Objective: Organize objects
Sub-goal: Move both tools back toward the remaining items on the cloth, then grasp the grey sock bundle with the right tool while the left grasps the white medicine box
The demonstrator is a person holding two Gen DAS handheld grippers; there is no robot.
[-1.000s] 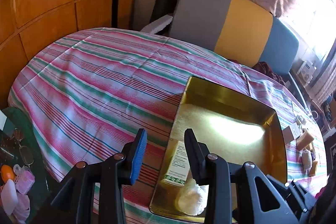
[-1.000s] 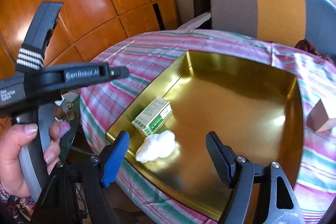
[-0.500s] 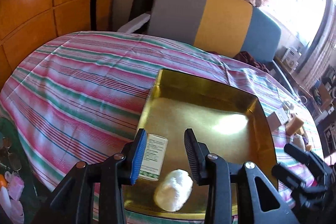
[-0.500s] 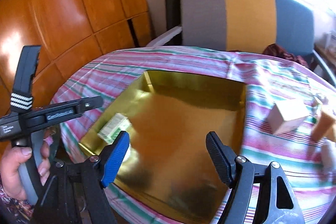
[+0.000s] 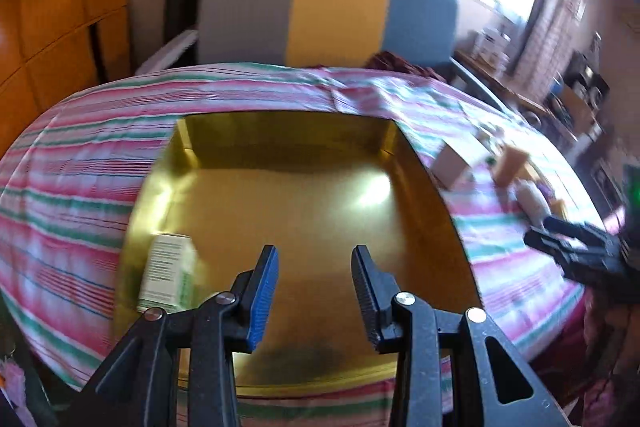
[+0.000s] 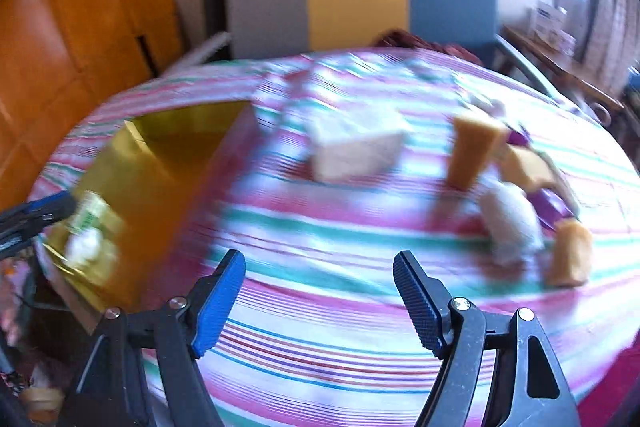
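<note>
Left to right:
- Green-white box (image 5: pixel 168 273) seen lying in gold tray (image 5: pixel 424 183), against left wall near front corner.
- White wad (image 6: pixel 84 245) beside it, blurred.
- Left claw (image 5: pixel 314 301) held over tray's near rim, parted narrowly, nothing gripped.
- Tray floor beyond bare to far wall.
- Right claw (image 6: pixel 320 303) spread wide, empty, over striped counter (image 6: pixel 320 347).
- Pale box (image 6: pixel 356 151), tan blocks (image 6: pixel 474 151) and white bundle (image 6: pixel 510 223) clustered towards right edge.

Carton (image 5: pixel 170 273) in tray (image 5: pixel 424 183); perhaps 5 blurred items (image 6: pixel 516 195) lie right
</note>
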